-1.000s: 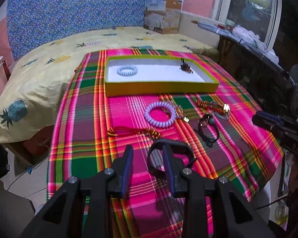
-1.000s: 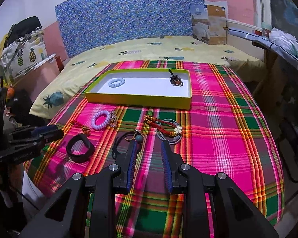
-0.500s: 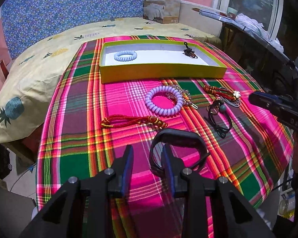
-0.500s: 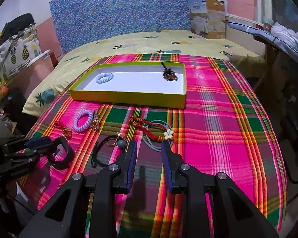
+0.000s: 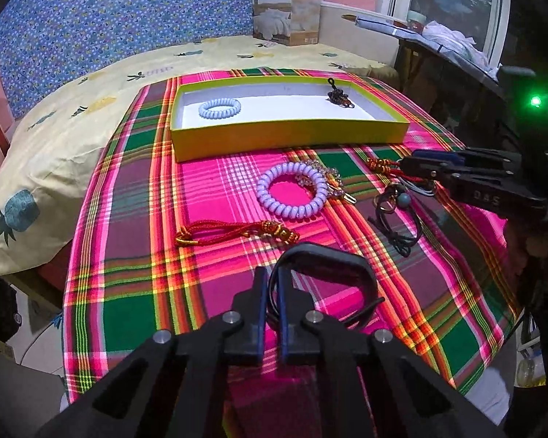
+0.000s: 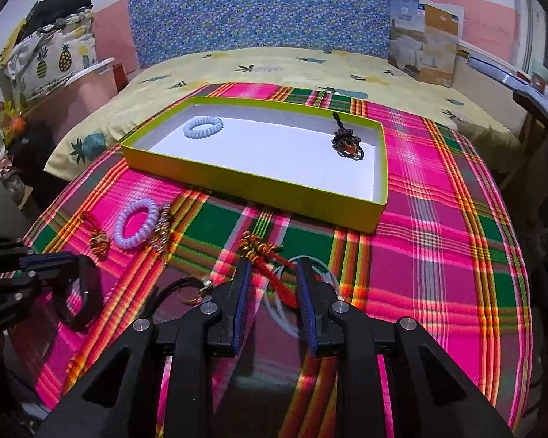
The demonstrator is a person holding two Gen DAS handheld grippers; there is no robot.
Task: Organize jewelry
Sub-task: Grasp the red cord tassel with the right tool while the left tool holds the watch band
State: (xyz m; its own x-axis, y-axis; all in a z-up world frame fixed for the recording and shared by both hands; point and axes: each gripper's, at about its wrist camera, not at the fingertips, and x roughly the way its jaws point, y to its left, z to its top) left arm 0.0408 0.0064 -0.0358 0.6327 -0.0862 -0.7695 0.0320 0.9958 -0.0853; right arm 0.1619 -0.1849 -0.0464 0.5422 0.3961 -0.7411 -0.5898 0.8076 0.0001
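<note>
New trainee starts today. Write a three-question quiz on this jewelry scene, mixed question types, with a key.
1. True or false: the left gripper is shut on the black band.
2. How many items lie in the yellow-green tray?
3. What lies between the fingers of the right gripper? A) purple coil bracelet B) red knotted cord C) dark beaded charm

Key:
1. True.
2. Two: the pale blue coil bracelet and the dark beaded charm.
3. B.

Plaid cloth [image 5: 135, 284] over table: yellow-green tray [image 5: 288, 138], purple coil bracelet [image 5: 292, 193], red tassel cord [image 5: 233, 233].
</note>
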